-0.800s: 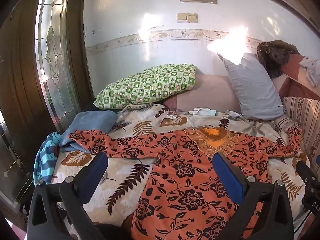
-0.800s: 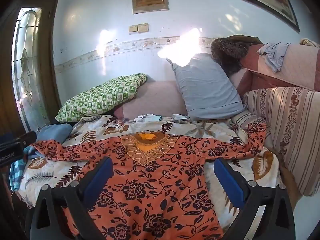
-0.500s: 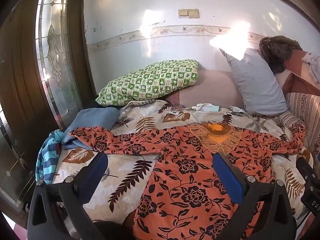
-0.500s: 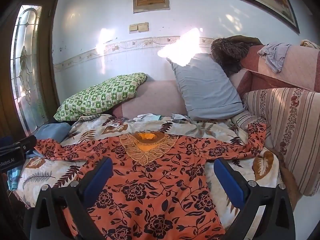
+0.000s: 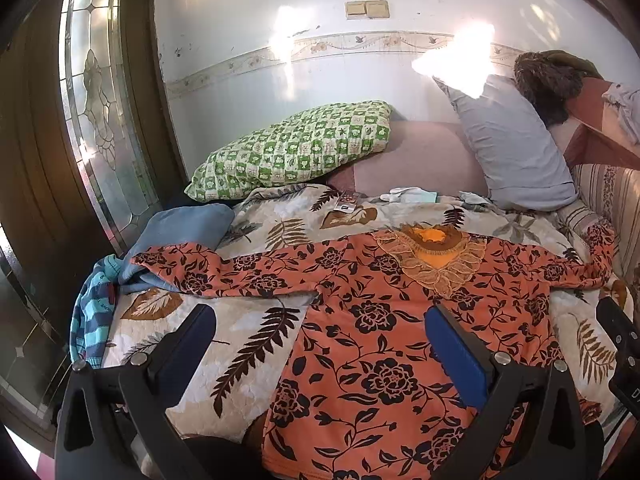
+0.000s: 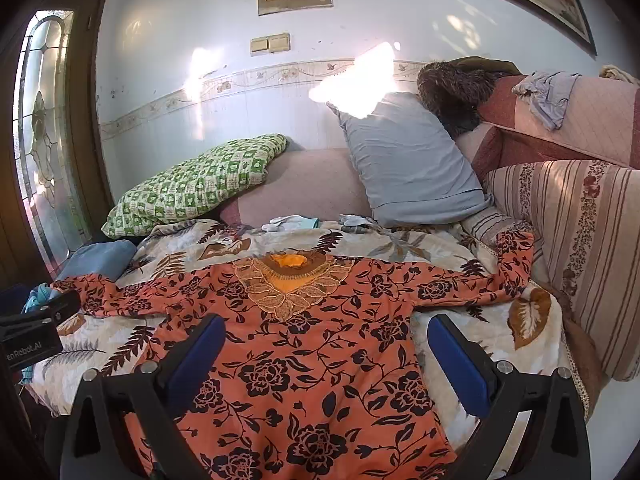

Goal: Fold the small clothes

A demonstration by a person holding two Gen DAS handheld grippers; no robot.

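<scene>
Shirt (image 5: 380, 344) flat on bed (image 5: 256, 332), sleeves spread. Thin, limp, light fabric; likely slides, wrinkles. Left tool (image 5: 320, 344), right tool (image 6: 324, 356): both wide open, empty. Suggested grip: sleeve cuffs (image 6: 516, 256).

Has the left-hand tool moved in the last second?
Yes. In its own view the green pillow and wall switches slide lower, so the left gripper has tilted upward.

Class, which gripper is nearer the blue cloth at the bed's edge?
Left. The left gripper hangs just right of the blue cloth; the right gripper sits farther right, over the orange top.
</scene>
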